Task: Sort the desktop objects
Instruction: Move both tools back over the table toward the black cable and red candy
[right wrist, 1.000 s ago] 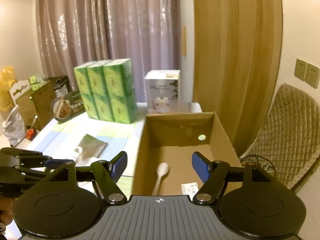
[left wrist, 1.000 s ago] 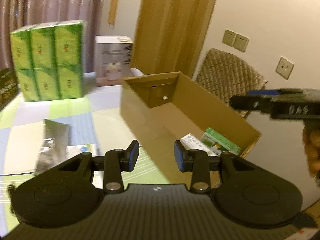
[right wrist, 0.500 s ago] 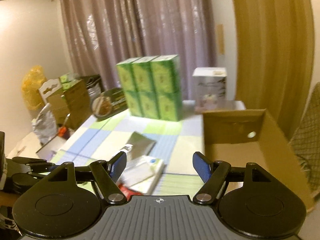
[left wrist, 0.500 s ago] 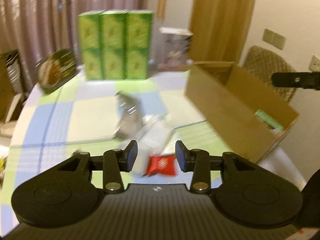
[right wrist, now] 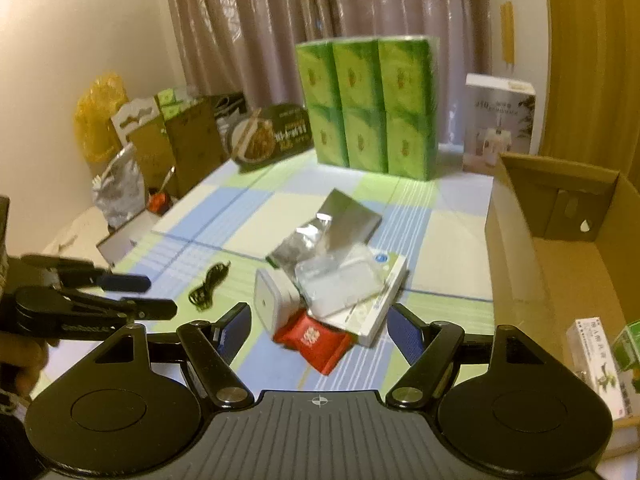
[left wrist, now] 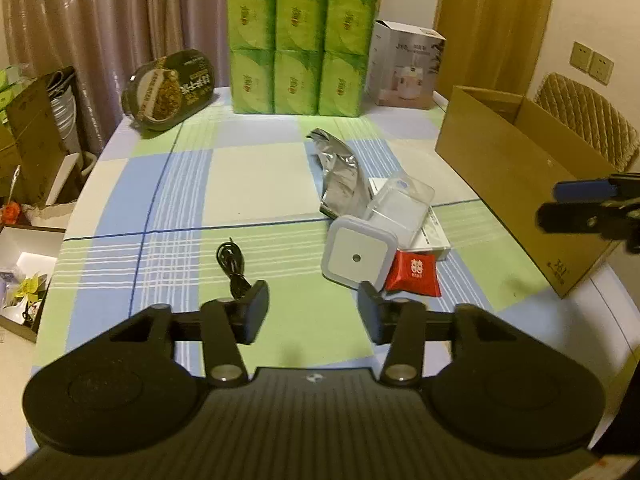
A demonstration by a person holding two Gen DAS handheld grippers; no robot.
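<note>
While lying just left of the night-light (left wrist: 358,256), black cable (left wrist: 233,266) runs lengthwise away from camera. Left gripper (left wrist: 313,312) just spread wider, empty. Right gripper (right wrist: 320,330) spread, empty.

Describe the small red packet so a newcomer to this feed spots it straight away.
Start at the open brown cardboard box on the checked tablecloth; the pile of loose items lies beside it. At the pile's near edge, touching the square white plug-in light, lies the flat red foil packet with white print, the only red thing there.
</note>
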